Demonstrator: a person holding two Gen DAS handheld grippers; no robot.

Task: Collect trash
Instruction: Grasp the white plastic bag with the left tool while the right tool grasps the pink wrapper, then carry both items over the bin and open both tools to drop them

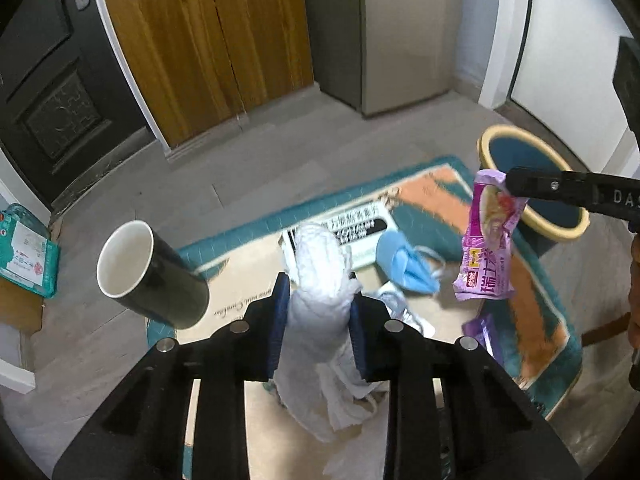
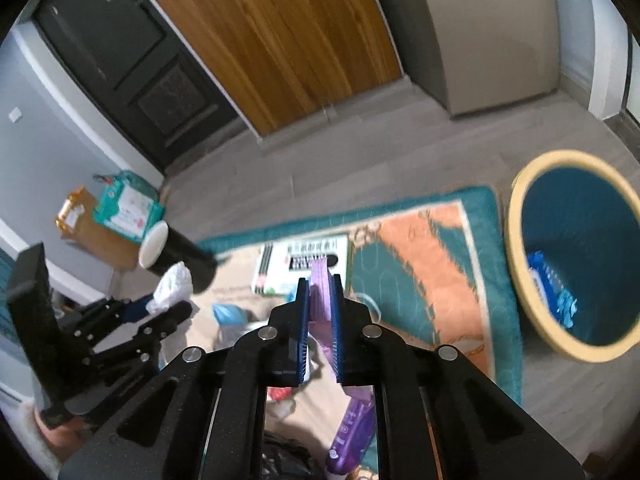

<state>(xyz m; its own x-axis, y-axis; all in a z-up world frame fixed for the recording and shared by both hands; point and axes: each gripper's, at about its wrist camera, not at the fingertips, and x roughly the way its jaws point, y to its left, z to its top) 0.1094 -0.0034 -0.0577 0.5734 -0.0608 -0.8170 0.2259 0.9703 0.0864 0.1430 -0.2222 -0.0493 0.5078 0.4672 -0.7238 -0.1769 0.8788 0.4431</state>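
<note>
**Purple wrapper and white tissue held above the rug**

Crumpled white paper tissue (image 1: 320, 280) is clamped between the blue pads of the left gripper (image 1: 318, 292), whose jaws are drawn in narrowly on it; the tissue sticks out past the fingertips and trails down below them. The gripper is tilted steeply downward over a teal, orange and cream patterned rug (image 1: 424, 192). In the right wrist view the same gripper (image 2: 160, 304) is seen at the left, with the tissue (image 2: 174, 282) bunched at its tip.

A purple printed plastic snack wrapper (image 1: 486, 240) is pinched by its upper end in the right gripper (image 1: 510, 184), which enters from the right edge of the left wrist view, and it hangs freely below the fingertips. From the right wrist camera the jaws of that gripper (image 2: 320, 292) are seen nearly closed, the wrapper (image 2: 320, 280) edge-on between the blue pads. This gripper is also angled downward.

A round waste bin with a cream rim and blue interior (image 2: 516, 216) stands just beside the rug's far right edge; something blue lies inside it. On the rug lie a blue face mask (image 1: 404, 264), a white printed carton (image 1: 360, 228) and a second purple wrapper (image 2: 352, 436). A black paper cup with a white interior (image 1: 148, 276) lies on its side at the rug's left edge.
</note>
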